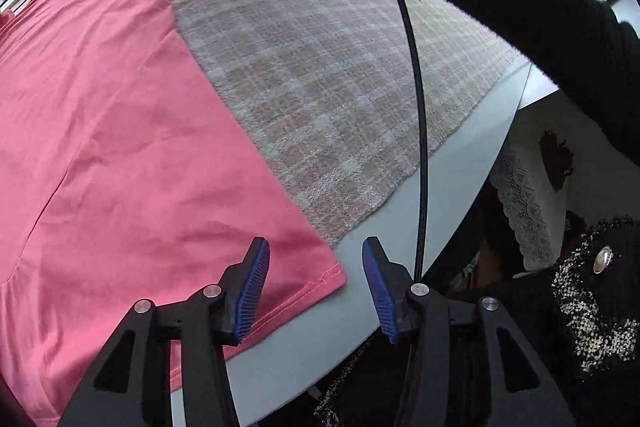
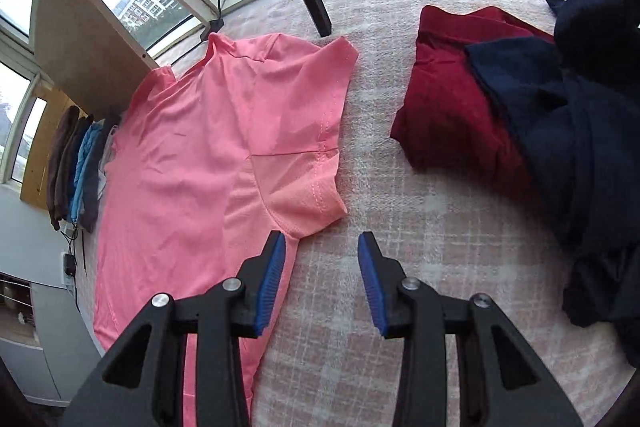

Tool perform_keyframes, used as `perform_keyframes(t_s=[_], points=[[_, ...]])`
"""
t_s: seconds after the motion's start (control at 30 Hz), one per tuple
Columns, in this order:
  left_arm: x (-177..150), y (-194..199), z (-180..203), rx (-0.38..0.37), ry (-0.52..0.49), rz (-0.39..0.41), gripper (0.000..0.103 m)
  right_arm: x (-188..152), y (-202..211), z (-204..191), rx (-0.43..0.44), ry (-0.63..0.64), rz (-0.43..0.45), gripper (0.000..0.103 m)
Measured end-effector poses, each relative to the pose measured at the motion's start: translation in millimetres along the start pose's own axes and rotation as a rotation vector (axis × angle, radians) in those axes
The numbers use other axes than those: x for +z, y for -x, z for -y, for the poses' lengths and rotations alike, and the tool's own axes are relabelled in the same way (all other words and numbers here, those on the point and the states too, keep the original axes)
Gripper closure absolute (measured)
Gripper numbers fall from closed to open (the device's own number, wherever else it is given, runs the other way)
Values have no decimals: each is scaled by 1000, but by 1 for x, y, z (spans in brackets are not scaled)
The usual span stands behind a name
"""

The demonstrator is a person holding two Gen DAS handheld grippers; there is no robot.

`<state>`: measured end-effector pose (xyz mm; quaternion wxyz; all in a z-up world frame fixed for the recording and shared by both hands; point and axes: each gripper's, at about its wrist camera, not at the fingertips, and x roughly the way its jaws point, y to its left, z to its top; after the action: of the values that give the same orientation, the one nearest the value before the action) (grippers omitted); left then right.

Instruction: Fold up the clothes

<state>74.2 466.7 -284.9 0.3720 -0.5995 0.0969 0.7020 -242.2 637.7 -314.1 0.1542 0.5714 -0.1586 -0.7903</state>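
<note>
Two blue pads of the left gripper [image 1: 316, 263] stand spread, empty, over the hem corner of the pink T-shirt [image 1: 120, 115], which lies flat on a checked cloth [image 1: 320, 67] near the table edge [image 1: 460, 163]. From the right wrist, the right gripper [image 2: 322, 259] gapes wide and empty just beside the shirt's sleeve [image 2: 304, 195]; red [image 2: 448, 99] and navy garments [image 2: 560, 115] lie heaped well apart.

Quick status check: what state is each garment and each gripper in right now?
Pink shirt: spread flat on the cloth, unfolded, not gripped.
Red garment: loosely bunched, partly under the navy garment.
Navy garment: crumpled heap, overlapping the red garment.
Left gripper: open, empty, over the shirt's hem corner.
Right gripper: open, empty, beside the shirt's sleeve.
</note>
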Motion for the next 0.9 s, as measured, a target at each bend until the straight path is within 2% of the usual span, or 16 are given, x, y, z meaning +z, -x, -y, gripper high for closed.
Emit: perform_keyframes(t_s=[0.07, 0.13, 0.23, 0.27, 0.3, 0.37, 0.5, 0.57, 0.6, 0.67, 0.73, 0.9], points=[[2, -11, 4, 33, -4, -26, 55, 3, -1, 6, 32, -30, 5, 65], [3, -11, 3, 39, 10, 0, 54, 5, -6, 5, 57, -37, -6, 61], [5, -11, -4, 31, 52, 18, 59, 6, -16, -3, 77, -36, -26, 60], [4, -9, -8, 32, 70, 19, 68, 6, -19, -6, 84, -33, -31, 60], [3, -8, -13, 33, 88, 19, 82, 6, -22, -10, 77, -28, -28, 60], [1, -6, -25, 6, 141, 15, 96, 7, -28, -16, 62, -18, -22, 57], [-6, 5, -47, -92, 240, 23, 102, 9, -31, -18, 79, -45, 36, 55], [-7, 13, -51, -123, 246, 40, 102, 8, -32, -15, 65, -63, 61, 82], [-7, 18, -52, -143, 250, 52, 102, 8, -35, -12, 70, -85, 49, 100], [-6, 27, -54, -171, 253, 77, 102, 7, -37, -4, 117, -155, 54, 100], [-8, 34, -60, -155, 260, 104, 102, 9, -34, -4, 118, -180, 67, 100], [-13, 31, -60, -117, 235, 88, 99, 15, -28, -10, 87, -168, 72, 100]])
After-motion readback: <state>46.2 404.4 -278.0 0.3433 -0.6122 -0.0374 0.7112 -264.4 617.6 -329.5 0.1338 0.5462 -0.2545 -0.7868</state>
